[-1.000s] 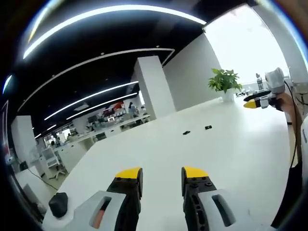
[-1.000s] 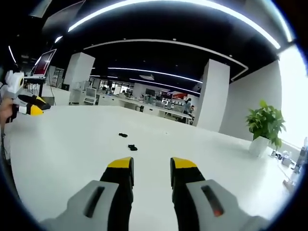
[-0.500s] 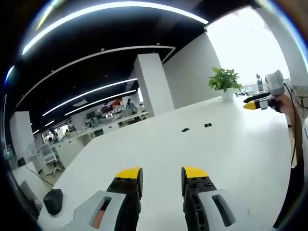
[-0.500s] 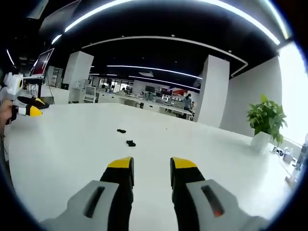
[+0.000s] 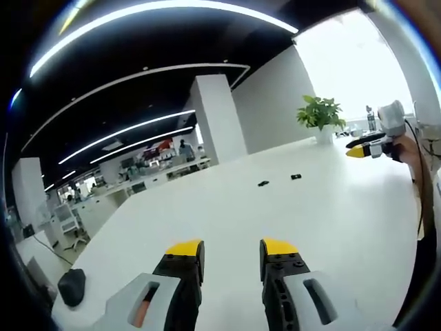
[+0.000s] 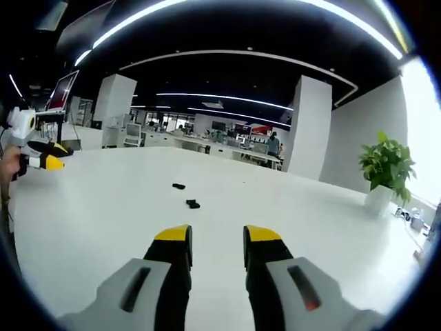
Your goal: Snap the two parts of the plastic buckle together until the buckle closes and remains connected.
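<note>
Buckle parts, two small black pieces, lying separate on the white table [image 5: 358, 227], well ahead of both grippers. Nearest, left gripper [image 5: 231, 249] with yellow-tipped jaws apart, nothing between them, hovering above the tabletop; right gripper [image 6: 210, 236] likewise parted and empty. Farther out, first buckle part [image 5: 262, 183] just beside second buckle part [image 5: 295, 176], not touching. Beyond, at the table's far edge, potted plant [image 5: 320, 116] by a white wall.

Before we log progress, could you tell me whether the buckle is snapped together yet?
Not yet: the two buckle parts lie apart on the white table, bare tabletop between them.
</note>
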